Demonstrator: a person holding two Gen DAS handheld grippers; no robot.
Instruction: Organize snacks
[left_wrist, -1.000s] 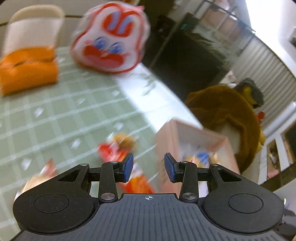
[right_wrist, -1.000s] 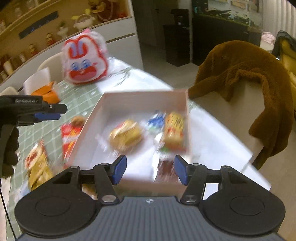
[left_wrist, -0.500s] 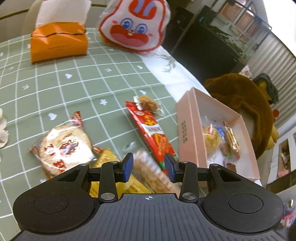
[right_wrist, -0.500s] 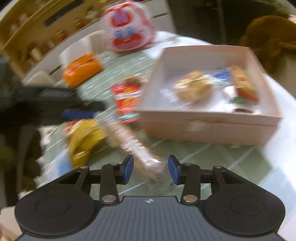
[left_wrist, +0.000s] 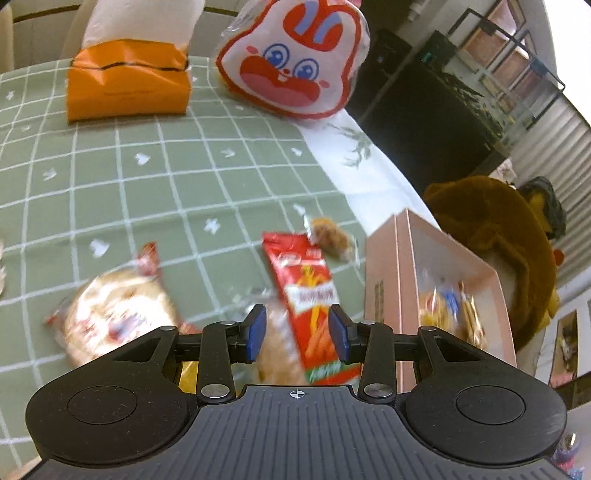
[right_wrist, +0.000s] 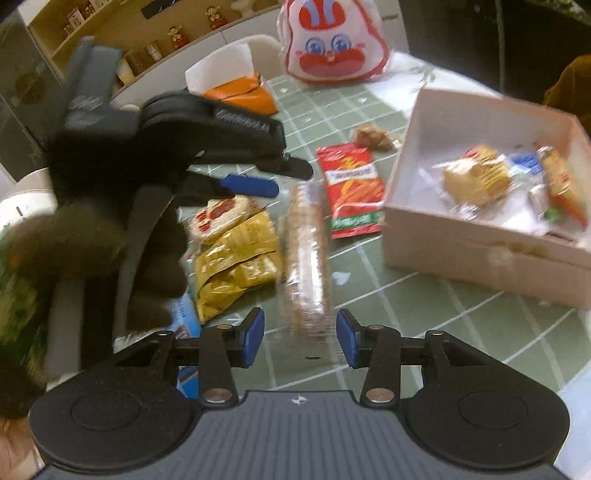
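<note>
A clear-wrapped sleeve of biscuits (right_wrist: 304, 254) lay lengthwise on the green checked tabletop (right_wrist: 424, 295), its near end reaching in between the blue pads of the right gripper (right_wrist: 300, 338). That gripper's jaws had just been closing, yet they stood part-spread with a gap on each side of the sleeve, pinching nothing. Just left of the sleeve sat a yellow snack bag (right_wrist: 236, 254) with a round red-and-white wrapped cake (right_wrist: 221, 216) touching its far edge. Beyond the sleeve and slightly right lay a red packet of stick snacks (right_wrist: 351, 190), and past that a small brown wrapped sweet (right_wrist: 373, 136). To the right stood the pink box (right_wrist: 480, 254), with several wrapped snacks inside it.

The left gripper (left_wrist: 297, 334) hovered over the same pile, part-spread and gripping nothing; through its gap the red packet (left_wrist: 306, 299) showed below, the box (left_wrist: 391, 295) just to its right, the round cake (left_wrist: 118, 310) to its left. Far ahead sat an orange tissue box (left_wrist: 127, 86) and a rabbit-faced bag (left_wrist: 295, 62).
</note>
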